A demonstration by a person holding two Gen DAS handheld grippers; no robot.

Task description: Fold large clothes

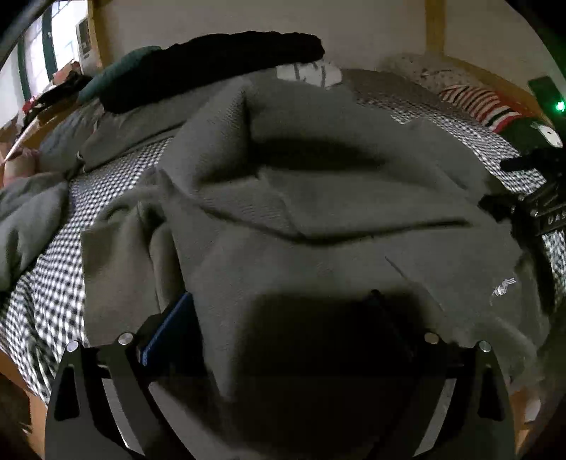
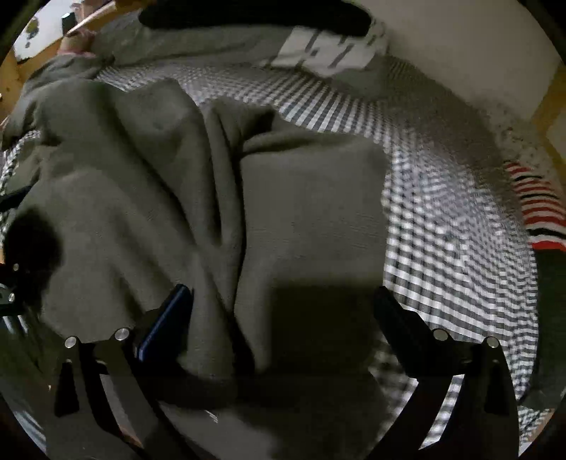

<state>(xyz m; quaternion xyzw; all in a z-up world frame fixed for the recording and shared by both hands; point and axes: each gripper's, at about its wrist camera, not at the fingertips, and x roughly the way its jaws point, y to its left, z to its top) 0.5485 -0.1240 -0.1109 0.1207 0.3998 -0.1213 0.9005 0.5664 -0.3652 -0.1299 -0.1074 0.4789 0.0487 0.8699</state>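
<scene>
A large olive-grey garment (image 1: 318, 198) lies crumpled on a black-and-white checked bed sheet (image 1: 116, 180); it also fills the right wrist view (image 2: 283, 212). My left gripper (image 1: 283, 311) is open, and the cloth is draped over and between its fingers; the blue left pad (image 1: 169, 325) shows and the right finger is mostly covered. My right gripper (image 2: 283, 308) is open with the garment's near edge lying between its fingers (image 2: 392, 311). The right gripper also shows at the right edge of the left wrist view (image 1: 530, 205).
A black garment (image 1: 212, 70) and a white printed cloth (image 1: 307, 74) lie at the far side of the bed by the wall. A red-and-white striped item (image 1: 477, 102) lies at the right. More grey cloth (image 1: 28, 212) is bunched at the left. A wooden bed frame (image 1: 435, 32) borders it.
</scene>
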